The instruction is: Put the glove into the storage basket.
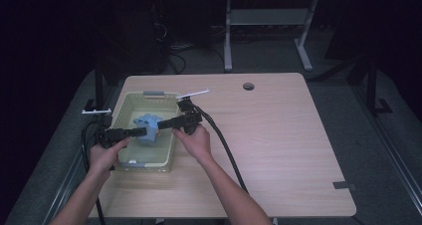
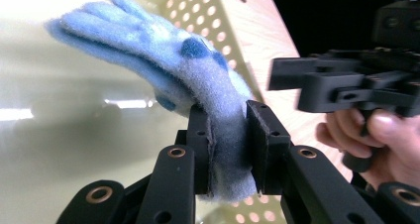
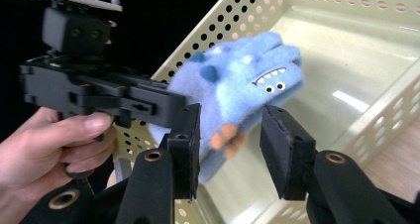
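Left gripper (image 2: 230, 144) pinches the glove's (image 2: 188, 70) cuff, holding it above the basket (image 1: 124, 105). Right gripper (image 3: 230, 149) comes in, fingers spread around its lower edge. Risk: closing off-centre nips only fuzz, and the glove slips free and drops.

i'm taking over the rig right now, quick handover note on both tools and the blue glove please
Left tool: shut on the cuff end of the blue glove, holding it up over the yellow basket.
Right tool: open, jaws either side of the glove's lower part, not clamped yet.
Things: the glove hangs above the basket's inside, clear of its floor as far as the gripper views show. The basket sits at the left of the wooden table.
Done: glove picked up by the left tool.
Left: probably close the right tool on the glove for a two-handed hold; where it goes next cannot be told.
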Action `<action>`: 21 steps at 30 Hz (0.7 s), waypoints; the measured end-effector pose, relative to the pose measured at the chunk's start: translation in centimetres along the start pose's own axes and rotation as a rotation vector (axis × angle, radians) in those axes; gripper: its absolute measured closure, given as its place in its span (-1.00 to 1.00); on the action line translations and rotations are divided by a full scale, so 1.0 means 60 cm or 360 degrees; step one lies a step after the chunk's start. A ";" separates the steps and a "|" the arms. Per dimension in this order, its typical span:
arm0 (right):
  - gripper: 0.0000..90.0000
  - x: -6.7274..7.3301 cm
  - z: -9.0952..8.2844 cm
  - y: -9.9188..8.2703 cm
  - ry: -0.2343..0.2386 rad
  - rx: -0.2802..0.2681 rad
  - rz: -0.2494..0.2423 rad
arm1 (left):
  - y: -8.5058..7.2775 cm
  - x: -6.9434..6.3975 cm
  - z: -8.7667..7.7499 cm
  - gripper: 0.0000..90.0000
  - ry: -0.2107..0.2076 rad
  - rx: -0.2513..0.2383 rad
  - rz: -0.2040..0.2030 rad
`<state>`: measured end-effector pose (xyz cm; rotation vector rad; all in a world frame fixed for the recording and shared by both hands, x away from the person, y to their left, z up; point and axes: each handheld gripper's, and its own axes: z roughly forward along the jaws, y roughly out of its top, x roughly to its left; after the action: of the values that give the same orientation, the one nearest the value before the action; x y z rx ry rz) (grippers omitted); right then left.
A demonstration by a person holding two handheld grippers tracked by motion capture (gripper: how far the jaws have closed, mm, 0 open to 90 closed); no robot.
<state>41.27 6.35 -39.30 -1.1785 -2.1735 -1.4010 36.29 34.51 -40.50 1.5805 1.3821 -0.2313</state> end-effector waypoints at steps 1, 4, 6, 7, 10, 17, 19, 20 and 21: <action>0.32 0.000 -0.004 -0.001 0.0004 -0.0006 0.0006 | 0.002 0.001 0.004 0.63 0.0051 0.0035 -0.0006; 0.31 -0.001 -0.008 -0.003 0.0009 -0.0013 0.0018 | 0.005 0.003 0.011 0.63 0.0116 0.0098 0.0012; 0.31 -0.002 -0.011 -0.003 0.0006 -0.0014 0.0018 | 0.006 0.003 0.013 0.63 0.0130 0.0109 0.0014; 0.30 -0.002 -0.012 -0.004 0.0008 -0.0017 0.0016 | 0.007 0.004 0.015 0.63 0.0150 0.0132 0.0018; 0.29 -0.003 -0.016 -0.005 0.0013 -0.0013 0.0024 | 0.012 0.003 0.023 0.62 0.0228 0.0195 0.0052; 0.27 0.001 -0.019 -0.008 0.0015 0.0006 0.0003 | 0.017 -0.005 0.045 0.60 0.0381 0.0389 0.0071; 0.27 0.003 -0.021 -0.010 0.0016 0.0006 -0.0006 | 0.018 -0.006 0.052 0.59 0.0421 0.0441 0.0070; 0.27 0.004 -0.021 -0.010 0.0019 0.0004 -0.0007 | 0.018 -0.004 0.056 0.58 0.0440 0.0473 0.0088; 0.26 0.004 -0.023 -0.011 0.0018 0.0004 -0.0010 | 0.018 -0.004 0.059 0.58 0.0449 0.0496 0.0086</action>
<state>40.40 5.18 -38.88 -1.1611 -2.1725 -1.4033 38.67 31.85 -41.51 1.9651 1.5729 -0.2032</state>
